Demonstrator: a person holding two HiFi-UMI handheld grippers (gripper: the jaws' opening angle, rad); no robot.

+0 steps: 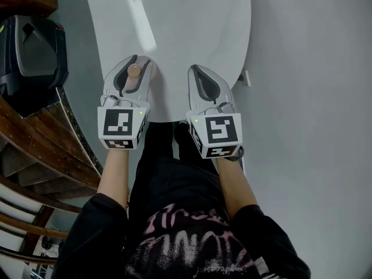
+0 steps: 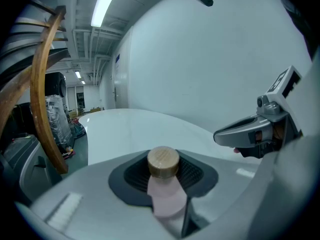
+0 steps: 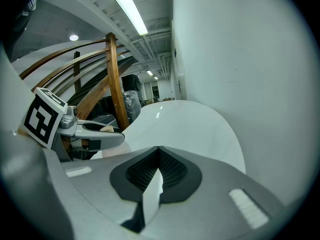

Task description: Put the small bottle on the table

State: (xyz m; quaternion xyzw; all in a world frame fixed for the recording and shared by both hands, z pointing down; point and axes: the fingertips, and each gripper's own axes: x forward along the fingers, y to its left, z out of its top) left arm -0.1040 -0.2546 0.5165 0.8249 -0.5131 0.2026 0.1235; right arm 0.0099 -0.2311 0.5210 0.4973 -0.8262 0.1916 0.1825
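Pink, tan-capped bottle [image 2: 164,184] sits clamped in the left claw [image 1: 135,66] over the near edge of the worktop [image 1: 186,28], right claw [image 1: 197,74] closed on nothing; advise lowering it upright until the base seats flat before releasing.

Left tool [image 1: 135,63] clamps the small bottle [image 1: 134,70]; right tool [image 1: 196,72] closed.

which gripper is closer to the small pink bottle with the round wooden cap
Left. The left gripper is shut on the small pink bottle; the right gripper hangs beside it, jaws together, holding nothing.
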